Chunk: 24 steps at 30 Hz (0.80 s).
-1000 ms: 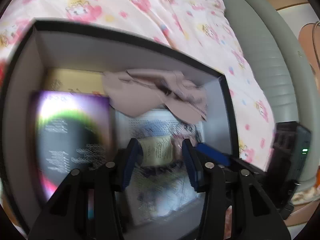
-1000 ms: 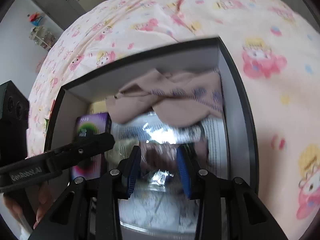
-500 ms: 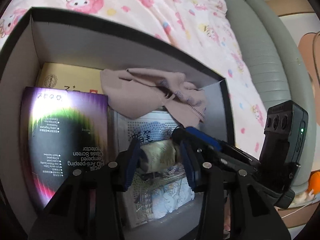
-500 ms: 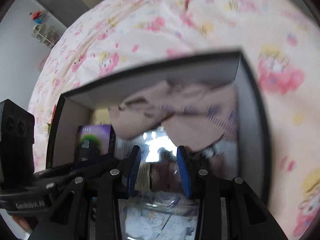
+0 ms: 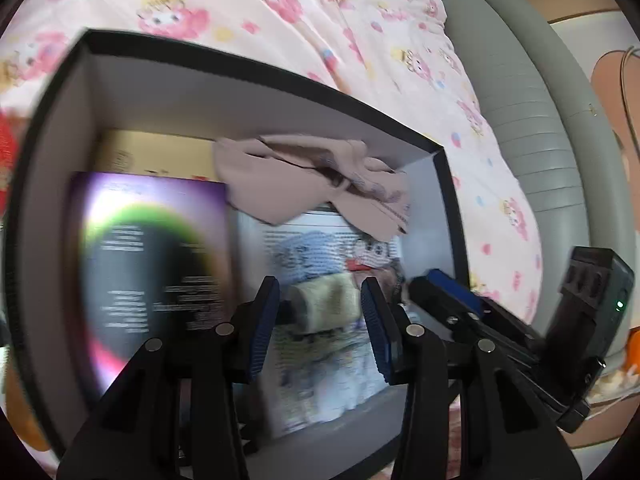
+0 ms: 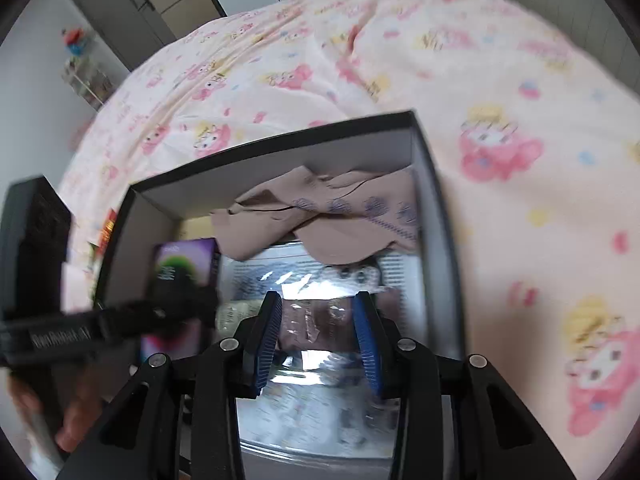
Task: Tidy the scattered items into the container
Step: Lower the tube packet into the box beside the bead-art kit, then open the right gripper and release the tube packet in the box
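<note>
Blue-padded left tool (image 5: 318, 312) spread over yellowish roll (image 5: 324, 304), right tool (image 6: 318, 326) spread over brown item (image 6: 316, 320); both hovering steady inside box (image 5: 256, 76); release looks finished.

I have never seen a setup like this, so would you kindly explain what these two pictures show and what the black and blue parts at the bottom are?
There is no robot here. A person carries a hand-held gripper in each hand, and each has a fisheye camera looking forward along its two blue-padded fingers.

One picture comes from the left hand-held gripper, the other from the right hand-held gripper. Each tool also appears at the side of the other's picture.

Both hang over a dark open box resting on a pink cartoon-print bedspread. Inside the box lie a beige cloth, a purple packet and printed sheets.

The fingers of both tools stand apart. A yellowish roll shows between the left one's fingers, but motion blur hides whether it is gripped.
</note>
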Tool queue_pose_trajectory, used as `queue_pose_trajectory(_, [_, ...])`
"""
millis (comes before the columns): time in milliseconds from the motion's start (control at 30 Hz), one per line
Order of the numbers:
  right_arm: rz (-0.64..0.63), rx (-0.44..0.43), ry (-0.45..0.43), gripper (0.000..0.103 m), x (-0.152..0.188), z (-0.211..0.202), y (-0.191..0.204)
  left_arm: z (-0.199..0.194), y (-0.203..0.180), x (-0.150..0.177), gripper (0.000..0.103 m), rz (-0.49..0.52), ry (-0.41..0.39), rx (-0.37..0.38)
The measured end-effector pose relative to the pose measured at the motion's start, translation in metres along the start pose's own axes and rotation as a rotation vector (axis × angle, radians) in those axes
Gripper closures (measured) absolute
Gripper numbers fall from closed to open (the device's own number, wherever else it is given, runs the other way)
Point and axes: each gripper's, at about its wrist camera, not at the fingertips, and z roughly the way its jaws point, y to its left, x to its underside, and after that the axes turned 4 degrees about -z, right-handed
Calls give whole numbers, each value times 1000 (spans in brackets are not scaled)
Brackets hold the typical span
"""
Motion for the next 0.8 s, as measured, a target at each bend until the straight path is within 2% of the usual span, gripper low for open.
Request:
queue_pose_trajectory(33, [-17, 32, 0, 70, 2, -1, 3, -1, 1, 2, 62, 7, -5, -25])
queue_pose_trajectory(67, [-27, 51, 2, 70, 3, -1, 4, 0, 0, 4, 71, 14, -4, -37])
queue_pose_trajectory(133, [-29, 68, 0, 70, 6, -2, 4, 6, -2, 6, 76, 33, 13, -57])
queue_pose_trajectory(233, [-15, 70, -38, 70, 7, -12, -1, 15, -7, 4, 76, 44, 20, -59])
queue_pose_trajectory(333, [8, 80, -122, 70, 5, -37, -9, 27, -13, -1, 76, 33, 54, -32])
queue_pose_trajectory(400, [4, 89, -154, 70, 2, -44, -10, 28, -18, 0, 76, 58, 55, -48])
queue_pose_trajectory(500, [-1, 93, -139, 70, 0, -38, -10, 29, -19, 1, 76, 60, 59, -24])
queue_pose_trajectory(633, [-29, 88, -111, 70, 4, -28, 0, 5, -5, 3, 76, 24, 1, -32])
queue_pose_trajectory(800, [-176, 130, -97, 70, -2, -11, 27, 6, 4, 1, 76, -1, -8, -60])
